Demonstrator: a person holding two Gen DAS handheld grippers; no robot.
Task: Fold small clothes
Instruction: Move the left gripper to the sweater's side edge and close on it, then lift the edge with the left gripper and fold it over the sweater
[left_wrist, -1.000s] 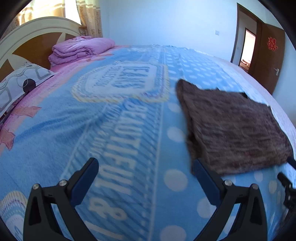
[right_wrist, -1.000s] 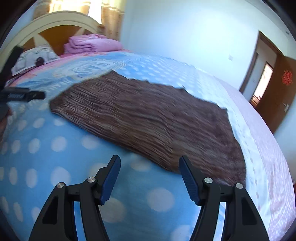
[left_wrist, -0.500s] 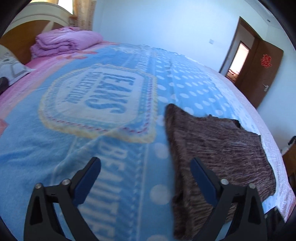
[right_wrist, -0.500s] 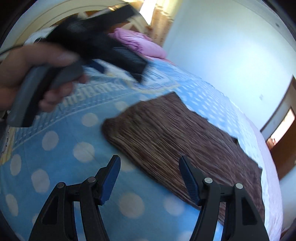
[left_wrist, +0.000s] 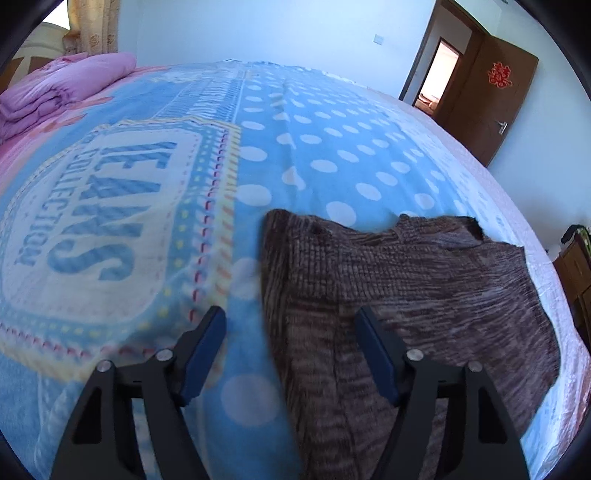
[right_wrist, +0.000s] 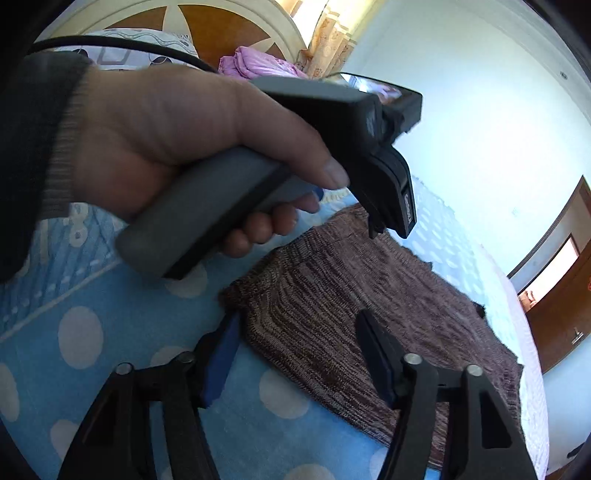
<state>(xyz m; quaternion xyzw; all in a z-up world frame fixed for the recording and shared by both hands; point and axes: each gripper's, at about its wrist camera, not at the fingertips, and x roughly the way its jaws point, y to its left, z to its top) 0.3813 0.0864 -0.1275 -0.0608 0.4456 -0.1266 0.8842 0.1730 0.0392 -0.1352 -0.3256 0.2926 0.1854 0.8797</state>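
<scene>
A brown knit garment (left_wrist: 406, 288) lies flat on the blue dotted blanket (left_wrist: 332, 147). My left gripper (left_wrist: 291, 314) hovers over its left edge, which runs between the blue pads. The jaws are closing and do not press the cloth. In the right wrist view the same garment (right_wrist: 351, 288) shows a near corner between the pads of my right gripper (right_wrist: 298, 319). Those jaws are closing too, and the pads stand apart from the knit. A person's hand (right_wrist: 166, 140) holds the left gripper's grey handle just above the garment's far corner.
A folded pink quilt (left_wrist: 62, 85) and a patterned pillow (right_wrist: 129, 51) lie by the headboard (right_wrist: 221, 33). A brown door (left_wrist: 491, 96) stands open at the far right. Dark furniture (left_wrist: 576, 266) sits past the bed's right edge.
Both grippers have moved in over the garment's left side and their jaws have narrowed. The hand with the left gripper now fills the upper left of the right wrist view.
</scene>
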